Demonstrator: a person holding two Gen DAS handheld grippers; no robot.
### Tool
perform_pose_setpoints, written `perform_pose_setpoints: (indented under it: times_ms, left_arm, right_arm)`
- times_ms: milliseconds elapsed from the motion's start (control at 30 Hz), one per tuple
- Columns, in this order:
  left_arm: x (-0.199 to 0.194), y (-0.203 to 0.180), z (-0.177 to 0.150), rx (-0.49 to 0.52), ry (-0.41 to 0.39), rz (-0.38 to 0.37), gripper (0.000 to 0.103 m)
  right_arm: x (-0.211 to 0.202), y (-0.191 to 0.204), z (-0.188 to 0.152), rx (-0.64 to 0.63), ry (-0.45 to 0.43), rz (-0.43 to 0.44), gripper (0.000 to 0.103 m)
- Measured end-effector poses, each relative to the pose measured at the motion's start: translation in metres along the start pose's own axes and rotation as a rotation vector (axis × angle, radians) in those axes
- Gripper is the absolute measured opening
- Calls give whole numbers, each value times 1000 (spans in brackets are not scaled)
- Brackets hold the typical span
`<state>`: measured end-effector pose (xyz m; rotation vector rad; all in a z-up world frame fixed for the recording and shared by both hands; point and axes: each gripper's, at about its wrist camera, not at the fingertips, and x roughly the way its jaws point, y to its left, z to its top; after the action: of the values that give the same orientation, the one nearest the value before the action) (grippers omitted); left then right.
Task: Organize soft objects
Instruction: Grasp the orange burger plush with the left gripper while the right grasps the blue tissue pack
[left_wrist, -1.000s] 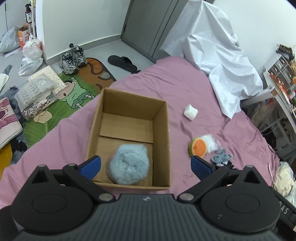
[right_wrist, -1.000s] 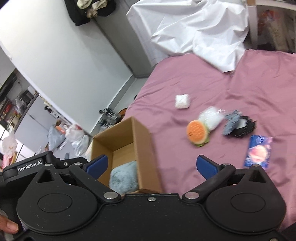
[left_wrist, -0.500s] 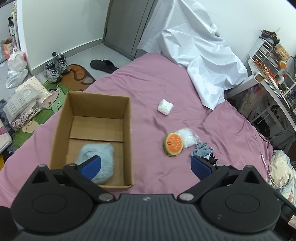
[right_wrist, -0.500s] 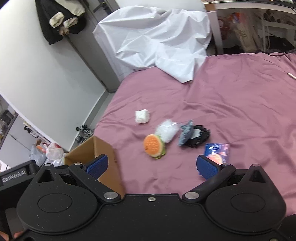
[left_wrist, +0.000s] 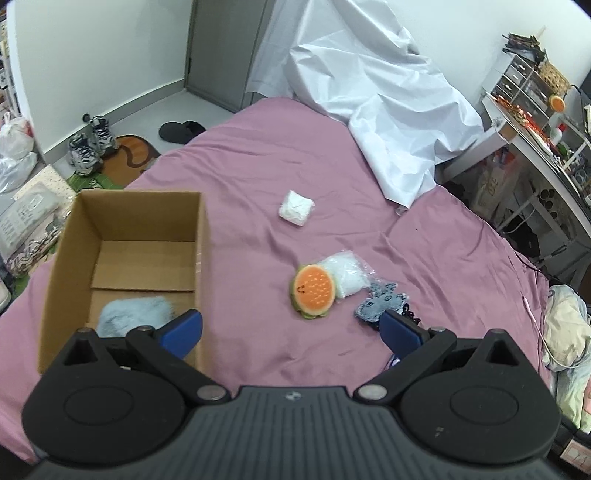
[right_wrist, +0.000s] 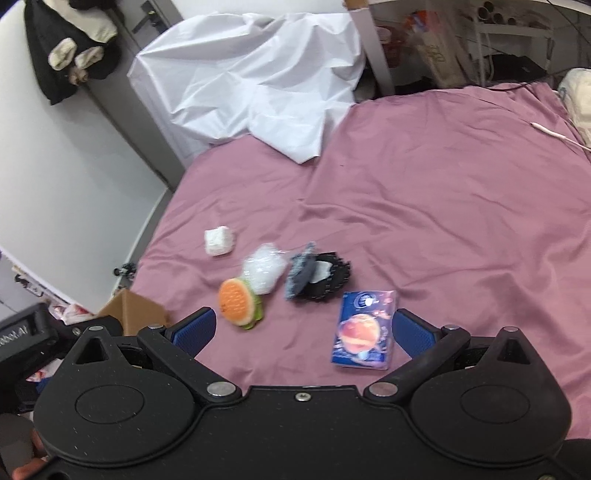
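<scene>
An open cardboard box (left_wrist: 64, 243) stands on the pink bed with a fluffy pale-blue soft object (left_wrist: 133, 315) inside. To its right lie a burger plush (left_wrist: 314, 291), a clear white-filled bag (left_wrist: 345, 271), a grey-blue fabric piece (left_wrist: 380, 304) and a white wad (left_wrist: 295, 208). My left gripper (left_wrist: 291, 330) is open and empty above the bed, between box and burger. My right gripper (right_wrist: 303, 330) is open and empty, just short of the burger plush (right_wrist: 238, 302), bag (right_wrist: 264, 271), grey fabric on a black piece (right_wrist: 317, 277) and a blue tissue pack (right_wrist: 365, 328).
A crumpled white sheet (left_wrist: 369, 99) lies at the bed's far end. Shoes (left_wrist: 86, 146), bags and a green mat are on the floor left of the bed. A cluttered desk (left_wrist: 535, 122) stands on the right. A white cable (right_wrist: 557, 134) lies on the bed.
Both grippers have swung right, away from the box and toward the loose objects. The box has slid left in both views and only its corner shows in the right wrist view.
</scene>
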<state>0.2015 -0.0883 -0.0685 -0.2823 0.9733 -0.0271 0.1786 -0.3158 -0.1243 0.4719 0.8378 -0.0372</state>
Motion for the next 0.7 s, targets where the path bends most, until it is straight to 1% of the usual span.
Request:
perform_pose_setpoints:
  times_ms: [133, 233, 300, 367, 467, 533, 633, 700]
  left_arm:
    - [19, -8, 1, -3, 28, -13, 100]
    - [32, -14, 1, 7, 45, -20, 99]
    - [41, -18, 0, 15, 56, -26, 98]
    - [51, -20, 0, 15, 77, -29, 94]
    - [66, -25, 1, 14, 103, -39, 91]
    - [75, -28, 1, 20, 113, -36, 90]
    - [91, -30, 1, 15, 132, -33, 86]
    - [103, -29, 1, 11, 139, -15, 84]
  right_arm:
    - [12, -12, 1, 45, 12, -16, 101]
    - [25, -22, 2, 84, 39, -44, 94]
    - [32, -27, 2, 111, 54, -50, 92]
    - [37, -31, 3, 127, 61, -56, 91]
    - [44, -35, 3, 150, 67, -68, 88]
    - [49, -37, 3, 162, 78, -75, 86]
    - [58, -39, 4, 173, 99, -82, 82]
    - [64, -40, 4, 176, 111, -86, 81]
